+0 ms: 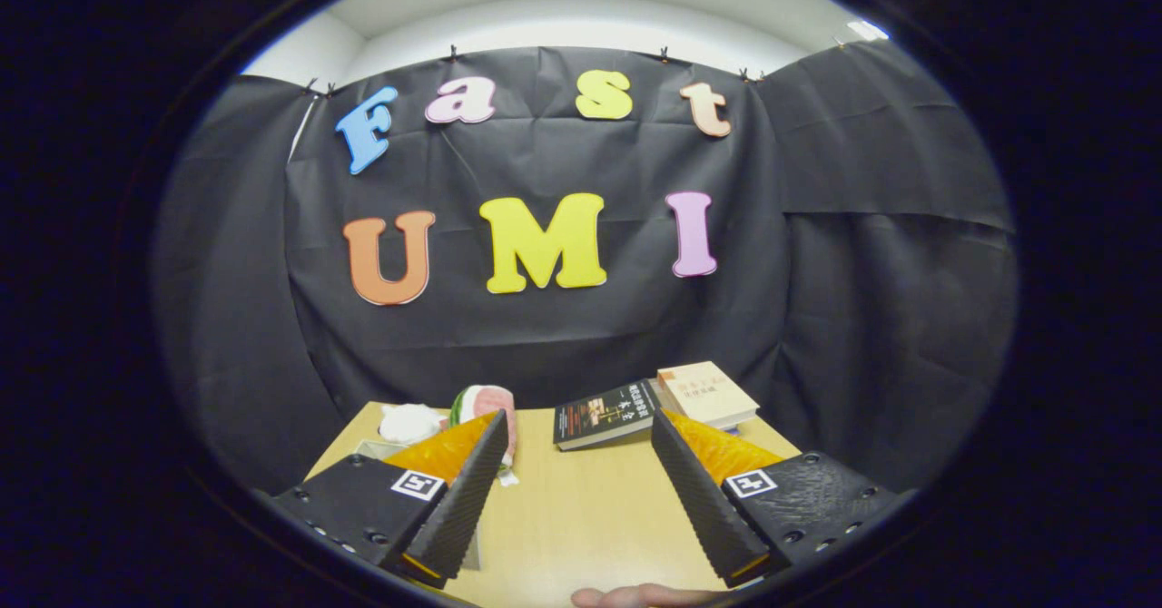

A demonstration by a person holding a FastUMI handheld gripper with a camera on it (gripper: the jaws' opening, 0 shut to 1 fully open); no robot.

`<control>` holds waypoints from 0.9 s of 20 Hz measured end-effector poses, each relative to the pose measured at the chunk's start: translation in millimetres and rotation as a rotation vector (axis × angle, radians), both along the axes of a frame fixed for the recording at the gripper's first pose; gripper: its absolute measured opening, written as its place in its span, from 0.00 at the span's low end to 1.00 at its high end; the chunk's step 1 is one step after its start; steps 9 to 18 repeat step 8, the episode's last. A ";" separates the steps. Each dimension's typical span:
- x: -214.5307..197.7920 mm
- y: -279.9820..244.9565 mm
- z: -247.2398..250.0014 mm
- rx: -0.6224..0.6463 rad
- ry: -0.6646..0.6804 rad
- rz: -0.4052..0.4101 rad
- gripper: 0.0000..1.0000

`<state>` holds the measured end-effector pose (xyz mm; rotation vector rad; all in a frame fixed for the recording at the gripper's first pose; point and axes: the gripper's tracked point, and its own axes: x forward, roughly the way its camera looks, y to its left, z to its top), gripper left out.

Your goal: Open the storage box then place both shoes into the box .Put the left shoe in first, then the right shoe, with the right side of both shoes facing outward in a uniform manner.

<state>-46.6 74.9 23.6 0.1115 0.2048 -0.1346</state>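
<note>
My gripper [578, 422] is open, its two fingers spread wide over the wooden table [581, 508] with nothing between them. Beyond the left finger [463, 490], at the table's far left, lie a pink and green soft item [490, 404] and a white one [408, 423]. I cannot tell whether they are the shoes. A clear plastic edge [370, 450], possibly the storage box, shows beside and under the left finger; most of it is hidden.
Two books lie at the far side of the table beyond the right finger: a dark one [604, 413] and a pale one [708, 392]. A person's fingertip [635, 597] shows at the near table edge. Black cloth walls close the booth behind.
</note>
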 end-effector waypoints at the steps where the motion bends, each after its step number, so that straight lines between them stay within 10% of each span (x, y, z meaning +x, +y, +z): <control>1: -0.2 1.5 -1.2 -0.004 0.004 0.009 0.97; 18: -6.2 9.1 -6.9 -0.023 0.020 0.049 0.96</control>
